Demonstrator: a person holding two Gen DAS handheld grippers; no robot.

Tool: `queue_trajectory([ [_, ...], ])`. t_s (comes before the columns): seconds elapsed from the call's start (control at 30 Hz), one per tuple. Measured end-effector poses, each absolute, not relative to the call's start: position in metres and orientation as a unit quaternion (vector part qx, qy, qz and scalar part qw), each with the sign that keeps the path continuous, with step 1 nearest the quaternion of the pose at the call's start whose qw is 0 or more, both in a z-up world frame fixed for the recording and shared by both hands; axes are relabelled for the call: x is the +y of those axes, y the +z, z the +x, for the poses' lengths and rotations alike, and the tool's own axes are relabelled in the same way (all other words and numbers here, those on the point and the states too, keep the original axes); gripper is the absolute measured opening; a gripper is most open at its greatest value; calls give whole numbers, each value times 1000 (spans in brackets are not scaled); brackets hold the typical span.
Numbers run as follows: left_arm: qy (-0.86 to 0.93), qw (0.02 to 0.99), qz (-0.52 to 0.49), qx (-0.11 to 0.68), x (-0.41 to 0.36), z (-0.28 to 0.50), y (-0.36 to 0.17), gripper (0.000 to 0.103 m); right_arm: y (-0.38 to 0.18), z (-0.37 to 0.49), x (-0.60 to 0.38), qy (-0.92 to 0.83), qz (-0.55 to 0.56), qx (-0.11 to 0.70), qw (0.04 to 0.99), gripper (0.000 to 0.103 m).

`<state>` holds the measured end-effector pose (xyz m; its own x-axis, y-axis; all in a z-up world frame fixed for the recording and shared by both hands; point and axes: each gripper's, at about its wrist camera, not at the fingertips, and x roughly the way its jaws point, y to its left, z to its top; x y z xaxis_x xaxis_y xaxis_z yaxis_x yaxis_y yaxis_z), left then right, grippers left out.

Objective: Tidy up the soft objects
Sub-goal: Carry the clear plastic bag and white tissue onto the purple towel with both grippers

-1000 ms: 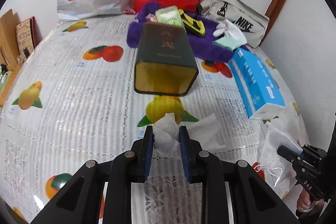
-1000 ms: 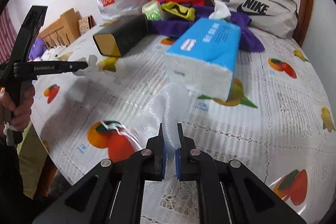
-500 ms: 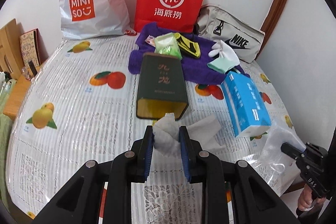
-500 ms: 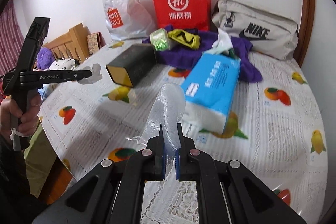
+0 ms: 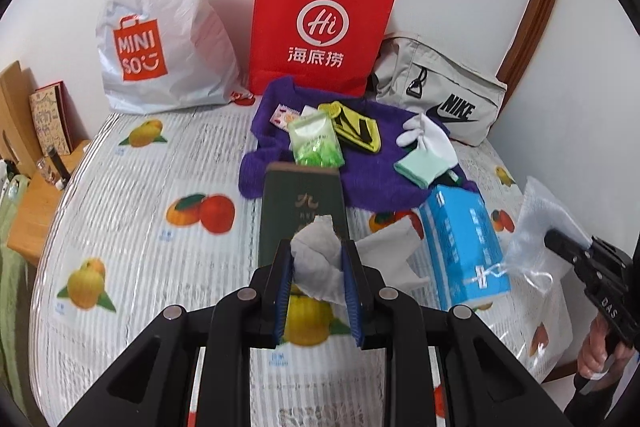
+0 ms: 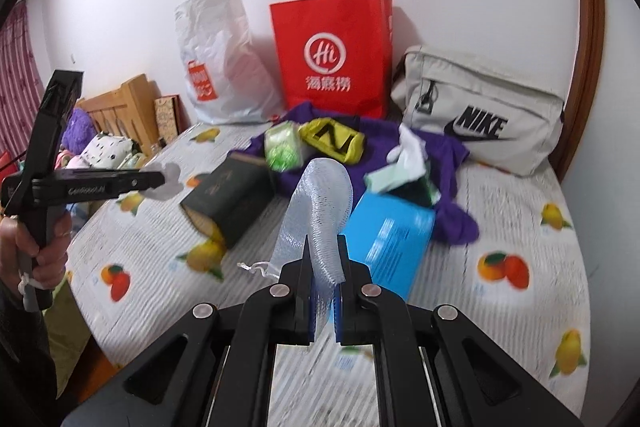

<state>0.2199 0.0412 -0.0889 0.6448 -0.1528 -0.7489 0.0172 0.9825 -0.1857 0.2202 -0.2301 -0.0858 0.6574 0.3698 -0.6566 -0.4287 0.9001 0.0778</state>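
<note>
A: Left tool (image 5: 318, 269) pinching crumpled white tissue (image 5: 316, 257), jaws a little apart around the wad. Right tool (image 6: 323, 281) clamped nearly closed on clear mesh pouch (image 6: 320, 203), pouch standing up out of the jaws.

B: Changes since a second ago?

A: Both lifting clear of the counter (image 5: 132, 195). More of the far wall showing now, green tin (image 5: 301, 211) dropping lower in left view. Tissue and pouch both airborne, nothing dragging.

B: Meaning?

A: Probably setting up to stuff tissue into pouch. Mouth not opened yet, drawstring (image 6: 254, 267) dangling loose.

B: Containers?

A: Green tin lying on its side, centre, open end facing near, looking empty. Blue tissue pack (image 5: 464, 247) right of it. Red paper bag (image 5: 324, 27), white plastic bag (image 5: 160, 23), grey sling bag (image 5: 440, 95) along far wall, contents hidden. Purple cloth (image 5: 372, 175) holding green packet (image 5: 316, 143), yellow pouch (image 5: 356, 131), white sock (image 5: 428, 139).
</note>
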Motion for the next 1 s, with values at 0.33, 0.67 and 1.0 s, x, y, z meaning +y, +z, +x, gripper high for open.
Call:
queue_trajectory([
  [0.33,-51,903,-62,421,40,276,-80,23,-79,297,-226,193,-38,356,913,6],
  [0.67,-48,904,-45,423,39,337,-77,23,-86,366,-220,178,-20,365,914,6],
  [1.0,-45,898,-39,436,40,383,-91,23,-126,424,-226,169,-10,421,891,7],
])
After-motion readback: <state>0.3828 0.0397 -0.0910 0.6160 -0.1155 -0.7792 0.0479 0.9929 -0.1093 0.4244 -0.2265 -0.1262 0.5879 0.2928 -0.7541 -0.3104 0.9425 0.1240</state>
